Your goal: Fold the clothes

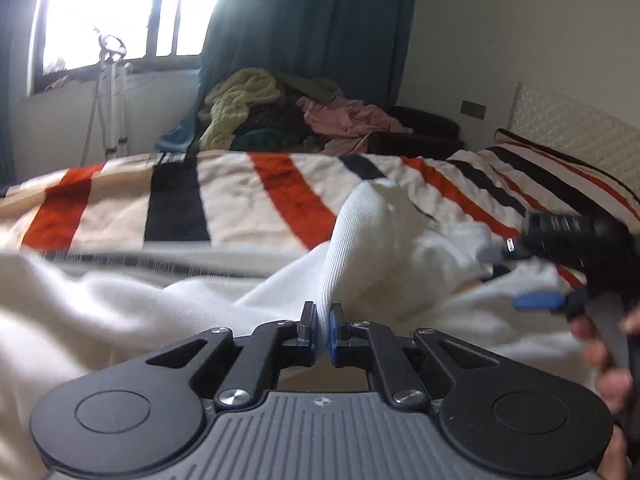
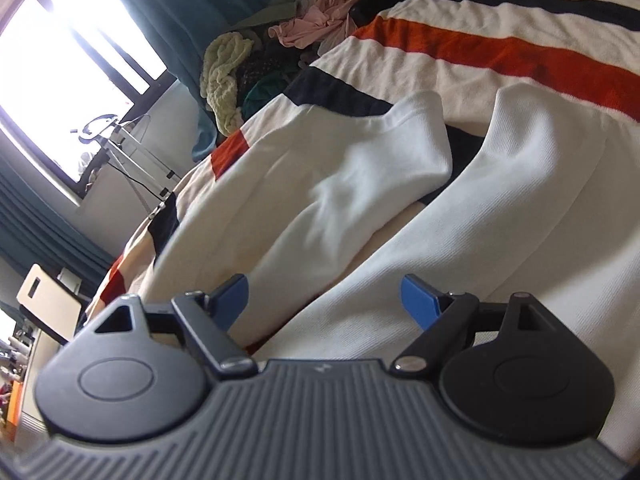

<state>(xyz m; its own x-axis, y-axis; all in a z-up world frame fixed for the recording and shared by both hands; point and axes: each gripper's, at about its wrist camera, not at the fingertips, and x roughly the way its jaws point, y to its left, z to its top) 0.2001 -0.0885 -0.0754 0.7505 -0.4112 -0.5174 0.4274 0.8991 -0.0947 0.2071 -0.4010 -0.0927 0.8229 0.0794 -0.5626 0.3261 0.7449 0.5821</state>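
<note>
White ribbed garment (image 1: 360, 248) rumpled on striped bed (image 1: 240, 200); my left fingers (image 1: 323, 322) pinch its fold, right fingers (image 2: 324, 300) spread wide, empty.

White garment (image 1: 100, 300) foreground motion-blurred; window (image 1: 120, 12) overexposed.

The left wrist camera sits low and close over the bed (image 1: 248, 196), facing the window (image 1: 120, 12). The right wrist camera is tilted, also close. Both see the clothes pile (image 2: 256, 60).

Striped bed (image 1: 256, 200) (white garment (image 2: 344, 168) atop)
</note>
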